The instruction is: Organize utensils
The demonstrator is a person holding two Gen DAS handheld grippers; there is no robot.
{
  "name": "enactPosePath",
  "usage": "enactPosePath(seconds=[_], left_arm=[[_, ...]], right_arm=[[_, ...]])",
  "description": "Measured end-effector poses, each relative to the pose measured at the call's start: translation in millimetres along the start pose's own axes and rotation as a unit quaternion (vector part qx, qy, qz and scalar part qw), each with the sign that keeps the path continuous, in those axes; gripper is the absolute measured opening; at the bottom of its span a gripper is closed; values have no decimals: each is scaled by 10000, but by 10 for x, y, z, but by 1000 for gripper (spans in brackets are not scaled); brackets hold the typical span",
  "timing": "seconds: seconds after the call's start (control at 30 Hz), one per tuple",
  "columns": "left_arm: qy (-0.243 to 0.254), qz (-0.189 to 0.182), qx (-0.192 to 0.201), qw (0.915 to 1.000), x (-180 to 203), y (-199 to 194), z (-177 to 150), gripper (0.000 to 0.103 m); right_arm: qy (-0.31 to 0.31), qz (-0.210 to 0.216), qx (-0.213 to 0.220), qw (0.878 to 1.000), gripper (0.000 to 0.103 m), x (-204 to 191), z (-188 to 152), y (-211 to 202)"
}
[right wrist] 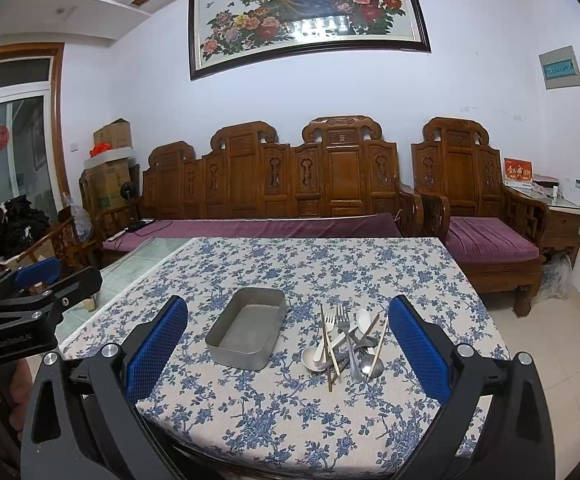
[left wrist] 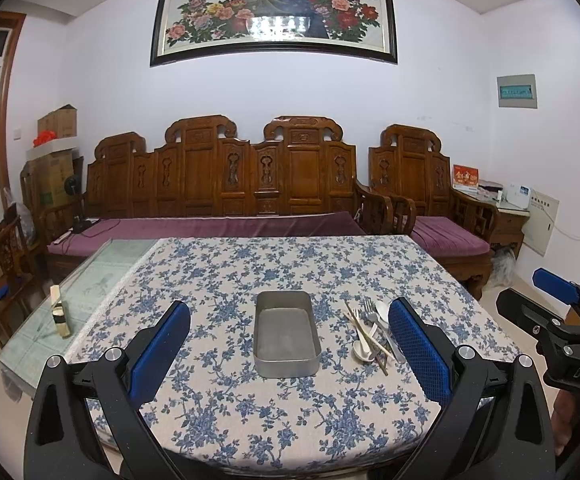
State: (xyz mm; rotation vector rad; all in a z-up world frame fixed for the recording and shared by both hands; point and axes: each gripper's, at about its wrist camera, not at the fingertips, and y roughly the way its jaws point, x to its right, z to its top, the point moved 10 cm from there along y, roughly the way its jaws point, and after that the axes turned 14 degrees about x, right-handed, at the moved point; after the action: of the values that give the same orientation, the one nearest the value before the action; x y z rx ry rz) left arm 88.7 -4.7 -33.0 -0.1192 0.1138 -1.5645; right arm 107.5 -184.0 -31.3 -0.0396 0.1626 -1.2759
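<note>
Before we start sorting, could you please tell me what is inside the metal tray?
The rectangular grey metal tray holds nothing; its bare floor shows. The pile of forks, spoons and chopsticks lies beside it on the blue floral tablecloth. The near wall's inner face is hidden.

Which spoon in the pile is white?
The white spoon lying across the middle of the pile, its bowl pointing away beside the forks. The other spoons are shiny metal.

Lower spoons (right wrist: 321, 358) lie partly hidden under crossed chopsticks (right wrist: 327, 344).
</note>
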Motion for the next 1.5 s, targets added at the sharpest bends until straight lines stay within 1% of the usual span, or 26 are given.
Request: enactPosePath(seconds=[0.37, 0.53, 1.5], left_arm=[[25, -4, 64, 10000, -45, -17, 35, 96], [31, -1, 77, 10000, -38, -20, 52, 96], [39, -2, 78, 10000, -24, -31, 78, 96]], right_arm=[[8, 5, -5, 10000, 100, 12, 2, 7], [-3, 17, 15, 10000, 101, -41, -18, -1], [9, 26, 16, 10000, 101, -28, -29, 8]])
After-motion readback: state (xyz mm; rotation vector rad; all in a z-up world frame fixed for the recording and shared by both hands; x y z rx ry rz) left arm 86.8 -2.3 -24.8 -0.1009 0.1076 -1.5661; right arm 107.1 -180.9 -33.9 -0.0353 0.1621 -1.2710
